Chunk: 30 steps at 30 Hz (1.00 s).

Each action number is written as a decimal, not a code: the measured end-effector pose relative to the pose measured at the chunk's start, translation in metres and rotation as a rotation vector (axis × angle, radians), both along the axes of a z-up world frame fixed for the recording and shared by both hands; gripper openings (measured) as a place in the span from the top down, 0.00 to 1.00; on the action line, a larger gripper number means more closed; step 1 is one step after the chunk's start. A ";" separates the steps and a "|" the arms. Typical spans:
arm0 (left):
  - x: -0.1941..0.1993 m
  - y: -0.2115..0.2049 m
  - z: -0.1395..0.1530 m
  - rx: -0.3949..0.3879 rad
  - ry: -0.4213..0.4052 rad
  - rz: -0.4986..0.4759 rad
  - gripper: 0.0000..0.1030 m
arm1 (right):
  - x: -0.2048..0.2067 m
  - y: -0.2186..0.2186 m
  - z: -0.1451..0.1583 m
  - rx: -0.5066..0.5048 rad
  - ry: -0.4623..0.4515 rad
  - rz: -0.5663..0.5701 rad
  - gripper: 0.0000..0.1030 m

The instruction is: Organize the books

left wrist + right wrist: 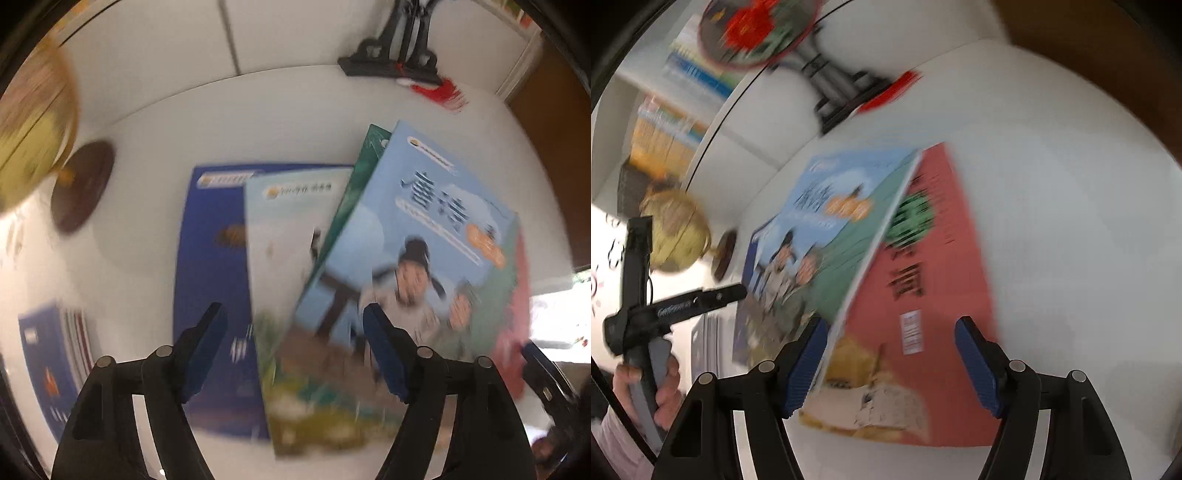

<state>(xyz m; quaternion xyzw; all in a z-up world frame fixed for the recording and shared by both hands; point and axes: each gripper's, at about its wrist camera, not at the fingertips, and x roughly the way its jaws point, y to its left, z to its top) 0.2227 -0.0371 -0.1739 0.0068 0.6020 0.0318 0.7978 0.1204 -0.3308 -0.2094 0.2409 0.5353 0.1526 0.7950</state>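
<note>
Left wrist view: my left gripper (295, 345) is wide open over the light blue book (424, 236), atop the messy pile at 1 o'clock. My right gripper (892, 356) gapes over the red book (923, 314). Books could slide off.

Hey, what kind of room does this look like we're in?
Probably a study or home office. Children's books lie spread on a white desk, a globe stands at its edge, and a shelf of books lines the wall behind.
</note>
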 end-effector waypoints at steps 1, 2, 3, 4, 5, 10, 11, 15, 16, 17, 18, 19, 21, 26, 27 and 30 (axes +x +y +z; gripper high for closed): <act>0.008 -0.004 -0.005 -0.010 0.020 -0.004 0.28 | 0.002 -0.006 0.000 0.042 0.003 -0.007 0.30; 0.015 -0.002 0.000 -0.044 0.013 -0.002 0.30 | 0.006 -0.004 -0.002 0.080 0.009 0.004 0.30; 0.015 -0.003 -0.001 -0.086 0.023 0.001 0.34 | 0.010 0.001 -0.002 0.091 0.008 0.016 0.30; 0.011 -0.004 -0.002 -0.133 0.042 -0.005 0.40 | 0.016 0.010 -0.002 0.092 0.004 0.036 0.30; 0.006 -0.005 -0.002 -0.150 0.044 -0.010 0.41 | 0.021 0.021 -0.002 0.086 0.001 0.052 0.30; -0.031 -0.002 0.001 -0.113 0.059 -0.042 0.41 | 0.028 0.096 0.005 -0.029 -0.014 0.216 0.15; -0.041 0.005 0.000 -0.127 0.069 -0.038 0.41 | 0.024 0.102 0.006 -0.044 -0.015 0.229 0.15; -0.080 0.030 -0.013 -0.208 0.127 -0.014 0.41 | 0.014 0.105 0.007 0.030 0.026 0.238 0.14; -0.093 0.034 -0.014 -0.208 0.134 -0.012 0.41 | 0.009 0.109 0.008 0.025 0.031 0.256 0.14; -0.100 0.037 -0.016 -0.208 0.140 -0.008 0.41 | 0.005 0.115 0.008 0.017 0.032 0.273 0.14; -0.107 0.041 -0.018 -0.214 0.154 -0.003 0.41 | -0.005 0.121 0.009 0.008 0.036 0.301 0.14; -0.114 0.045 -0.020 -0.222 0.169 0.003 0.41 | -0.012 0.123 0.009 0.008 0.041 0.319 0.15; -0.125 0.054 -0.025 -0.235 0.203 0.009 0.42 | -0.023 0.124 0.009 0.030 0.066 0.333 0.15; -0.125 0.086 -0.024 -0.246 0.193 0.078 0.40 | -0.045 0.130 -0.001 0.121 0.175 0.380 0.18; -0.121 0.091 -0.021 -0.251 0.174 0.098 0.40 | -0.049 0.126 -0.002 0.126 0.178 0.354 0.18; -0.099 0.104 -0.022 -0.255 0.149 0.114 0.40 | -0.050 0.108 -0.010 0.143 0.201 0.238 0.19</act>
